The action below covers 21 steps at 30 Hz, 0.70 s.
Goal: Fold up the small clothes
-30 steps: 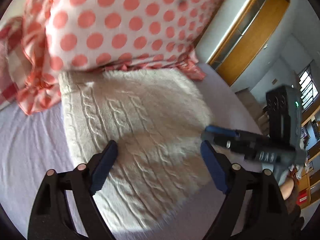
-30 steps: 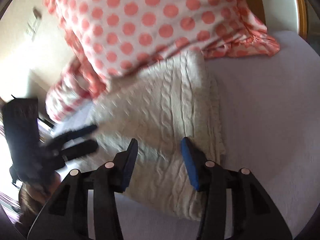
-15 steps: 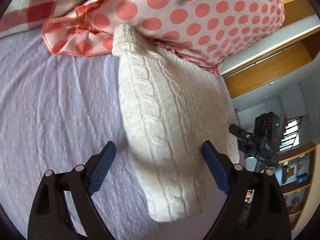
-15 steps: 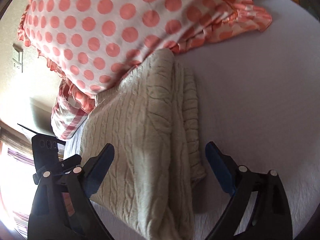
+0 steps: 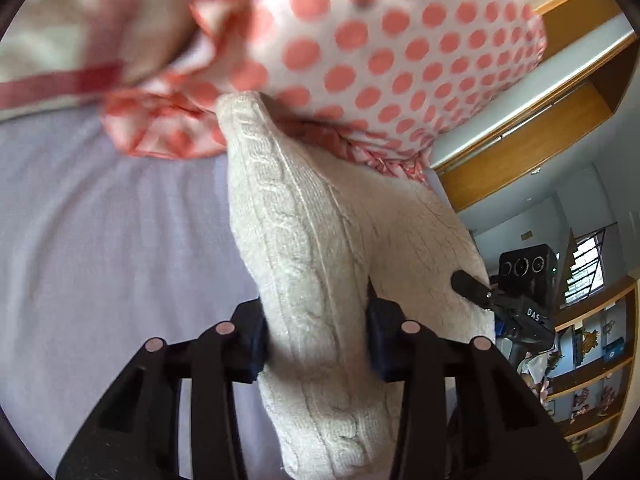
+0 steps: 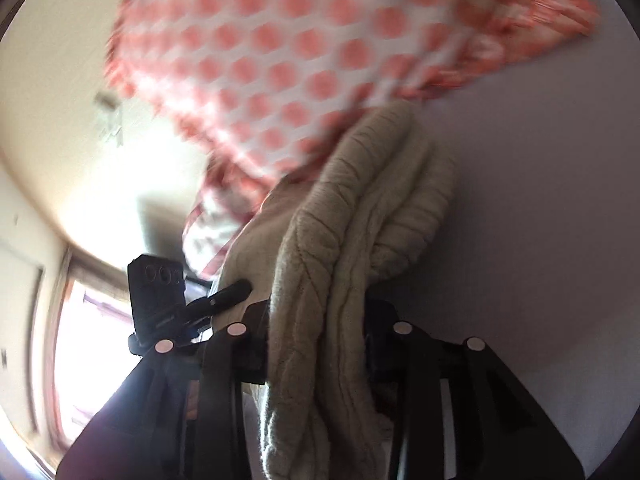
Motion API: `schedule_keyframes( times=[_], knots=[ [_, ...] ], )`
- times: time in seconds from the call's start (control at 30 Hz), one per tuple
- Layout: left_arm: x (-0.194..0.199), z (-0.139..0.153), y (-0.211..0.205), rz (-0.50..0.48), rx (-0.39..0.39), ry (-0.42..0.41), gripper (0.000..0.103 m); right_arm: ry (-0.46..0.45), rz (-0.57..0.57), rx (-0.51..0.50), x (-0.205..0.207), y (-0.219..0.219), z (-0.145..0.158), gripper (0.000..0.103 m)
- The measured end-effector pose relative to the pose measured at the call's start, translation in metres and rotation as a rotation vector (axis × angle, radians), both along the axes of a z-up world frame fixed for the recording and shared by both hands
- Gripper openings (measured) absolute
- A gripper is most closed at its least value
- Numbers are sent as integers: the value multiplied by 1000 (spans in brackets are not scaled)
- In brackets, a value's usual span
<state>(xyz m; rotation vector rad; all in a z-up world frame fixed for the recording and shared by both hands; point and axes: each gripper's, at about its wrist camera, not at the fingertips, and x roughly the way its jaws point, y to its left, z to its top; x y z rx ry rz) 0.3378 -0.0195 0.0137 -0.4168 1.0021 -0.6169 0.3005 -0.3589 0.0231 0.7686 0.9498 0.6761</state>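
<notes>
Both wrists: fingers (image 5: 256, 340) pinch sweater (image 5: 304, 264).

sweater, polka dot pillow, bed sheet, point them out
sweater (image 5: 304, 240), left wrist view, cable-knit folded edge
polka dot pillow (image 5: 400, 40), left wrist view, dotted face
bed sheet (image 6: 540, 220), right wrist view, bare lilac area

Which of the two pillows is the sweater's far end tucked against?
The polka-dot pillow; the cream sweater runs up under its frilled edge. The checked pillow lies apart, further left.
</notes>
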Motion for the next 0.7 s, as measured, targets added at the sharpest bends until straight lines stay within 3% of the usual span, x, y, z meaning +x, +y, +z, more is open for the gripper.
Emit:
schedule_keyframes(
  times=[0.17, 0.23, 0.27, 0.3, 0.4, 0.43, 0.5, 0.6, 0.7],
  knots=[
    [-18, -4, 61, 82, 44, 12, 45, 16, 96, -76, 6, 58, -9, 35],
    [-16, -22, 73, 98, 67, 66, 59, 56, 95, -159, 9, 76, -22, 47],
    [-18, -25, 80, 106, 40, 71, 61, 58, 83, -186, 8, 80, -22, 50],
    [-22, -22, 85, 113, 31, 61, 61, 50, 70, -211, 5, 80, -17, 56],
    [-44, 8, 98, 147, 60, -46, 58, -67, -30, -333, -19, 74, 23, 57],
    [-55, 22, 98, 139, 46, -89, 58, -98, -30, -320, -27, 73, 31, 58],
    [-72, 37, 93, 108, 24, -143, 60, -153, 38, -214, -46, 82, 52, 79],
    [-87, 46, 65, 27, 13, -193, 66, -169, 175, -146, -71, 111, 58, 85],
    [-76, 31, 36, 3, 80, -173, 67, -108, 162, -265, -65, 131, 40, 84]
  ],
)
